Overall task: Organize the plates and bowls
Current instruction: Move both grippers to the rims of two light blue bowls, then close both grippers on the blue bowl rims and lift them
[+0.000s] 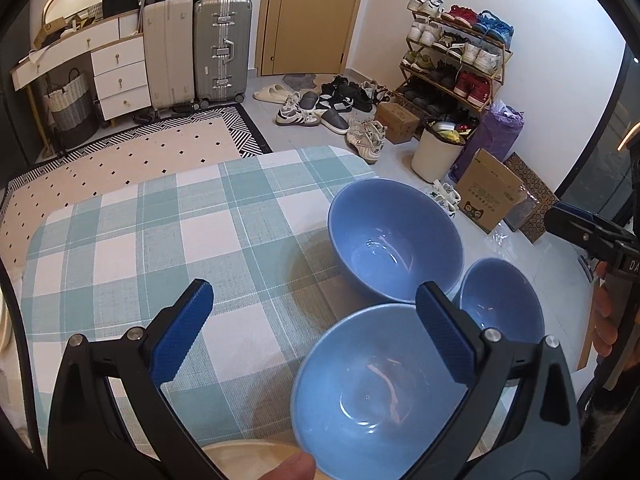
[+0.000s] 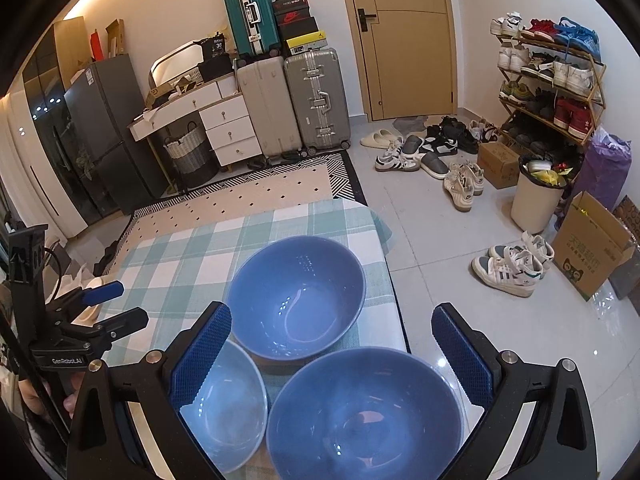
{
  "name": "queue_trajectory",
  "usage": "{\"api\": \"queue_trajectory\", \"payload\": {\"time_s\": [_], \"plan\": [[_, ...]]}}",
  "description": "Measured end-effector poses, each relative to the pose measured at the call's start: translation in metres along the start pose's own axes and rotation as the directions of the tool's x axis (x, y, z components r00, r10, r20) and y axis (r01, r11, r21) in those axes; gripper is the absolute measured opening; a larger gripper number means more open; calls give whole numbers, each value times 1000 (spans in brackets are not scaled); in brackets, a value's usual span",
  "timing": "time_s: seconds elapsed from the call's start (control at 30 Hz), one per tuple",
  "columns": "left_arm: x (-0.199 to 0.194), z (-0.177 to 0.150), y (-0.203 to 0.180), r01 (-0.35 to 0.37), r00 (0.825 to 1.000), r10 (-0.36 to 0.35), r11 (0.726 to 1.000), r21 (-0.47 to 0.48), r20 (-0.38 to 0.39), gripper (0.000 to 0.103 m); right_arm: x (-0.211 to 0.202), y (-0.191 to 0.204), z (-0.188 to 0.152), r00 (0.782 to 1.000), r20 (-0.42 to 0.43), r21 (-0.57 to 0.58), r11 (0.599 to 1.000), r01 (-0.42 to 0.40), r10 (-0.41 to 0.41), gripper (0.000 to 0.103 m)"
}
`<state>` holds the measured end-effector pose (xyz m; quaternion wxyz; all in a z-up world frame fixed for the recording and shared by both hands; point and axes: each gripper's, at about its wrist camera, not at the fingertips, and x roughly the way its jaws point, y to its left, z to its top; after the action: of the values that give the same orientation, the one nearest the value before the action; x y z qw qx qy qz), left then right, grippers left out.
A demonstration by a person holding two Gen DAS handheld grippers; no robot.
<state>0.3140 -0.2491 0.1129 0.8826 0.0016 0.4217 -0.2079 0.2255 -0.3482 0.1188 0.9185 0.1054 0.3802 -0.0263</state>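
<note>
1. Nearest the left wrist camera, the left gripper (image 1: pixel 316 334) hovers with its jaws spread wide and nothing between them; its right pad overlaps the rim of the near blue bowl (image 1: pixel 372 396) in the picture, though I cannot tell if it touches.
2. At about 7 o'clock, a pale plate (image 1: pixel 244 458) peeks in at the lower edge, tucked just beside that bowl, with a fingertip showing next to it.
3. At 1 o'clock from the near bowl stands the big blue bowl (image 1: pixel 394 240) on the checked tablecloth (image 1: pixel 160 224).
4. At 3 o'clock sits the small blue bowl (image 1: pixel 504 300), close beside the other two.
5. In the right wrist view, the right gripper (image 2: pixel 332 354) also hangs wide open and empty, above the bowl cluster.
6. My judgement: the task is barely begun. All three bowls stand separately, none nested, and the plate is not stacked with anything. Nesting the bowls by size and gathering the plates remains.
</note>
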Motion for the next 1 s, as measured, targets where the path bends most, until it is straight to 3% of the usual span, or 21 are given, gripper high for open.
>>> {"api": "queue_trajectory", "payload": {"time_s": [0.2, 0.47, 0.67, 0.9, 1.0], "plan": [[28, 10, 0, -13, 999, 13, 1000, -3, -30, 101, 22, -12, 8, 999, -44, 6, 1000, 12, -11, 102], [58, 17, -1, -21, 997, 21, 1000, -2, -73, 101, 56, -25, 8, 994, -104, 41, 999, -35, 39, 102], [74, 22, -1, -63, 995, 64, 998, 9, -75, 101, 80, -29, 6, 989, -138, 40, 998, -45, 50, 102], [97, 24, 0, -20, 994, 20, 1000, -1, -111, 93, 104, -33, 3, 984, -172, 36, 999, -41, 46, 101], [106, 24, 2, 3, 992, -4, 1000, -11, -123, 89, 114, -32, 2, 981, -192, 29, 999, -35, 40, 97]]}}
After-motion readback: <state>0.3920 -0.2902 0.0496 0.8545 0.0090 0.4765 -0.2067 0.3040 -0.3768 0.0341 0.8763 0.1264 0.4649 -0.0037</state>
